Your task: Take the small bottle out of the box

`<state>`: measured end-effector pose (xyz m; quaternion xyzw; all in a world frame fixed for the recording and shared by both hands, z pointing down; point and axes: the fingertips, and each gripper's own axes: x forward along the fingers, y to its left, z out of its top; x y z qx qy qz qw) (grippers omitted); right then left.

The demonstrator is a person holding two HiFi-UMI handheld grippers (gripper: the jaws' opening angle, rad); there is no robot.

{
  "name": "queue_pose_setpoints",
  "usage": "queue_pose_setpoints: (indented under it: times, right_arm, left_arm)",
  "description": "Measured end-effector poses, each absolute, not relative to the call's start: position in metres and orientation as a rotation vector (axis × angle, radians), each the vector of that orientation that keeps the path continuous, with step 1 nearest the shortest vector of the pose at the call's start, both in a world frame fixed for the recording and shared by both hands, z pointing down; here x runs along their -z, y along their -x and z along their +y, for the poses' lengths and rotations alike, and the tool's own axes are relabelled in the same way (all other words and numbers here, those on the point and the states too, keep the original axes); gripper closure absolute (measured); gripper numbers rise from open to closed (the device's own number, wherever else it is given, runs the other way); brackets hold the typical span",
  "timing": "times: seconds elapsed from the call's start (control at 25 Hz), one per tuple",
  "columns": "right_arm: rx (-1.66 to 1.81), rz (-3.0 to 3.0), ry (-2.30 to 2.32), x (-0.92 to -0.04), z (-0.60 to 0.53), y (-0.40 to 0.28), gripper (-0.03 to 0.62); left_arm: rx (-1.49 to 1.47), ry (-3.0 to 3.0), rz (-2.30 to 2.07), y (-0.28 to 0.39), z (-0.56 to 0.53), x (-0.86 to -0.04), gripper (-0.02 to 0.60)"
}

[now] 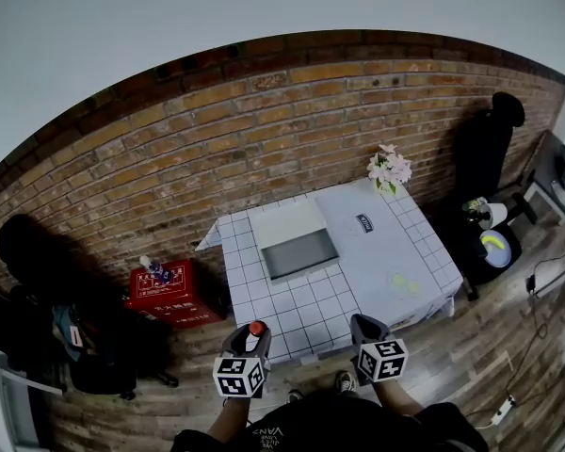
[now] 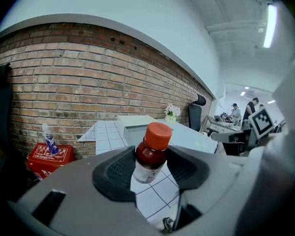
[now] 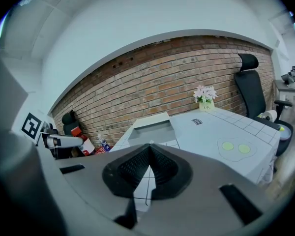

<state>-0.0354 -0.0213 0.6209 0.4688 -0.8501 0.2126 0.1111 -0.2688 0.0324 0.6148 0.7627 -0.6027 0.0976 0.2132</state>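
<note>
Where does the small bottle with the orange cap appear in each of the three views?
Head view: small bottle low, left of centre, in the left claw.
Left gripper view: centre, gripped between the pads.
Right gripper view: far left, small.
Shared landmark: the flowers on the table.

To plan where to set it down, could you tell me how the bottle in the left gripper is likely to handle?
The bottle is probably rigid: the pads grip it without visible denting. Dark liquid reaches its neck, so it is likely heavy for its size. Round and narrow, it may tip or roll once released.
</note>
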Motion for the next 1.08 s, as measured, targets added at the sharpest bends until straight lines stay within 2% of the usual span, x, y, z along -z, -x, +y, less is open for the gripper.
queue_pose_setpoints:
  times: [1.08]
  right_arm:
    - [-0.582, -2.478, -1.411, -0.619, -0.002, 0.068, 0.595]
  left_arm:
    - [-0.256, -2.151, -1.647, 0.297, 0.052, -0.615, 0.379]
